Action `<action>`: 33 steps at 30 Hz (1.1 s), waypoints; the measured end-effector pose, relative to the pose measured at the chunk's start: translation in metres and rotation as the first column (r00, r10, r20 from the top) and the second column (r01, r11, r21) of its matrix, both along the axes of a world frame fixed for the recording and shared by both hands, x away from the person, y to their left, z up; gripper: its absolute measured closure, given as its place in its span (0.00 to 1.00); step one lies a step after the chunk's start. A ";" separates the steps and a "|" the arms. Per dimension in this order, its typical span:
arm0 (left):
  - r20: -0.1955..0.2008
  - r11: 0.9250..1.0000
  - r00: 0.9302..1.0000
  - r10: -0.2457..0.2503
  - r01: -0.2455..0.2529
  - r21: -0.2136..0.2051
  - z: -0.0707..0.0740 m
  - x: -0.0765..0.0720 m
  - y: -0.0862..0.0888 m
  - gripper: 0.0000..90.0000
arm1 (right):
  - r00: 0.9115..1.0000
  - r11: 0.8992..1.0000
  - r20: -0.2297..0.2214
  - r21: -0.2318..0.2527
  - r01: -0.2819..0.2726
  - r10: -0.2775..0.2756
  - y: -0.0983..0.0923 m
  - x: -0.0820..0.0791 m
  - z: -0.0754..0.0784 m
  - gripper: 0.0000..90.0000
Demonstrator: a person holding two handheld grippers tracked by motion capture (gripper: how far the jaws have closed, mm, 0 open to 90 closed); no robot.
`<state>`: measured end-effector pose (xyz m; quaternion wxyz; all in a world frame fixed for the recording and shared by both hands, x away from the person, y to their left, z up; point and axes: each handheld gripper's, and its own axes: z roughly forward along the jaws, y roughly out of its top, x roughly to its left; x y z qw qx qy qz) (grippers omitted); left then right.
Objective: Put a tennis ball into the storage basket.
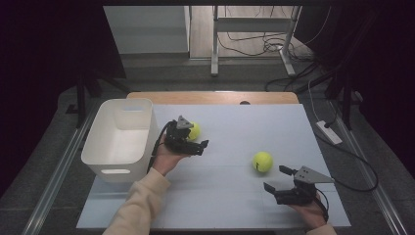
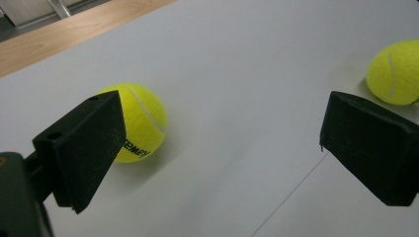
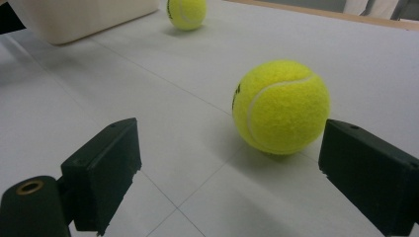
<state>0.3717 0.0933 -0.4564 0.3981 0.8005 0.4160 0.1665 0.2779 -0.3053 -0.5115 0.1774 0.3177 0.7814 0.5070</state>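
A: Pale grey table [image 1: 230, 196], wooden strip along the far edge, dark room, cables on the floor behind. Where are the balls vs the jaws?

B: Two tennis balls. Far ball [image 1: 194, 130] sits just beside the left gripper [image 1: 200, 145], by the white bin [image 1: 120, 134]. In the left gripper view it lies right behind the left-hand jaw, partly hidden by it, not between the jaws. Can't tell if it touches.

A: And the other one?

B: Near ball [image 1: 262, 161] lies on the table just ahead of the right gripper [image 1: 276, 178]. In the right gripper view it's close by the right-hand jaw, off-centre, not clamped.

A: Jaw state?

B: Both spread wide, both holding nothing.

A: Counts?

B: Two balls, two grippers, one bin. Both balls rest on the table, well apart from each other, outside the bin
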 end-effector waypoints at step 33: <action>-0.039 0.996 0.996 0.086 -0.085 0.031 -0.011 0.042 0.010 0.05 | 1.000 1.000 -0.006 0.000 0.000 0.000 0.000 0.000 -0.001 0.10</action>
